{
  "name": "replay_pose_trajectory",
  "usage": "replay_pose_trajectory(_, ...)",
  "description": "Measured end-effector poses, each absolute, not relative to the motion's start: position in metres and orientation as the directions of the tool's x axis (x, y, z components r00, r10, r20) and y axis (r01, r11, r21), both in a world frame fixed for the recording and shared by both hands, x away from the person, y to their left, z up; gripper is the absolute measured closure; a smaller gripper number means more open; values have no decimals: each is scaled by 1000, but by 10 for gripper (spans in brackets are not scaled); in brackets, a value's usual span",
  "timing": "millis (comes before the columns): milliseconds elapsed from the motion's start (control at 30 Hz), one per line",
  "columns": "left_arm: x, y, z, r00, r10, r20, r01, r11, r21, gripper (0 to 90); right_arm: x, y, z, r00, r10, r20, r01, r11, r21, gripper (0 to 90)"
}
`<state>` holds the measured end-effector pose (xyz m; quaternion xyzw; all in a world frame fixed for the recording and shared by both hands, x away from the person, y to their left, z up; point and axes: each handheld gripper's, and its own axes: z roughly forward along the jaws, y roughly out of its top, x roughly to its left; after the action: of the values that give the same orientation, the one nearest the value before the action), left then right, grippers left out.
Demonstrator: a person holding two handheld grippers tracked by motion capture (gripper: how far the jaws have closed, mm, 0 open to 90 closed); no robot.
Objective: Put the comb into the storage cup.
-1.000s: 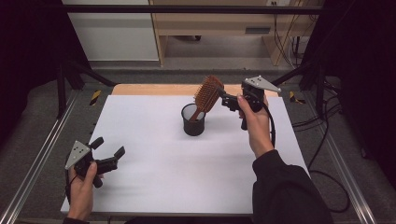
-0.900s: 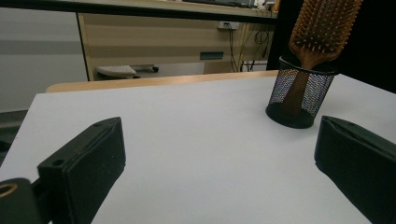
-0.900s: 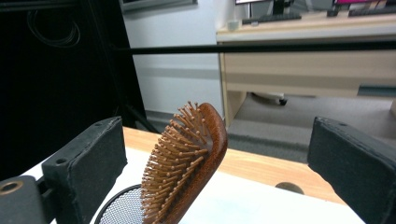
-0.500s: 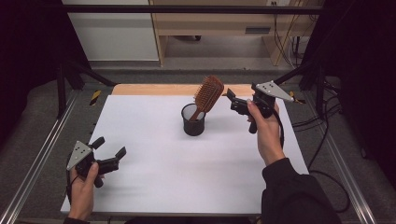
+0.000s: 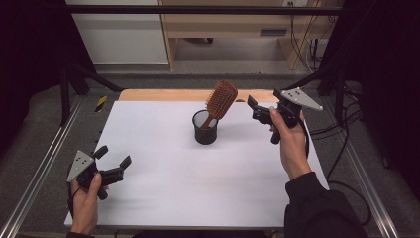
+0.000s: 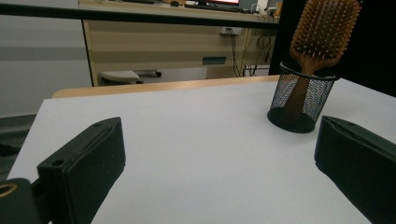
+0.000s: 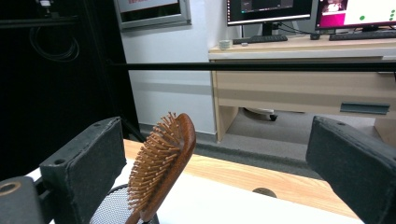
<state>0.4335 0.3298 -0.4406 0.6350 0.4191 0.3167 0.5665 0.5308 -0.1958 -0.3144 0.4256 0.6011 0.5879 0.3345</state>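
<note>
Leaning handle-down in the black mesh cup mid-table, the wooden hairbrush is left untouched; the right gripper is held just beside it, jaws spread and empty; the left gripper is parked near the front-left corner, also spread wide, nothing grasped.

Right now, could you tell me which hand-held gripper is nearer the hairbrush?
The right one, open, just right of the hairbrush in its cup; the left sits open at the near left corner.

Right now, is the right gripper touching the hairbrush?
Apart. The high view shows white table between the right gripper and the hairbrush, which stands in the mesh cup.
</note>
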Motion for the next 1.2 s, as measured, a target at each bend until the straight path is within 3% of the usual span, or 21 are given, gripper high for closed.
replay_pose_trajectory(633, 423, 334, -437, 432, 898, -79, 130, 24, 991, 20, 507, -219, -313, -429, 903, 38, 39, -24, 999, 25)
replay_pose_trajectory(1200, 411, 332, -435, 440, 896, -67, 116, 17, 993, 22, 482, -247, -324, -393, 919, -1, 45, 20, 999, 22)
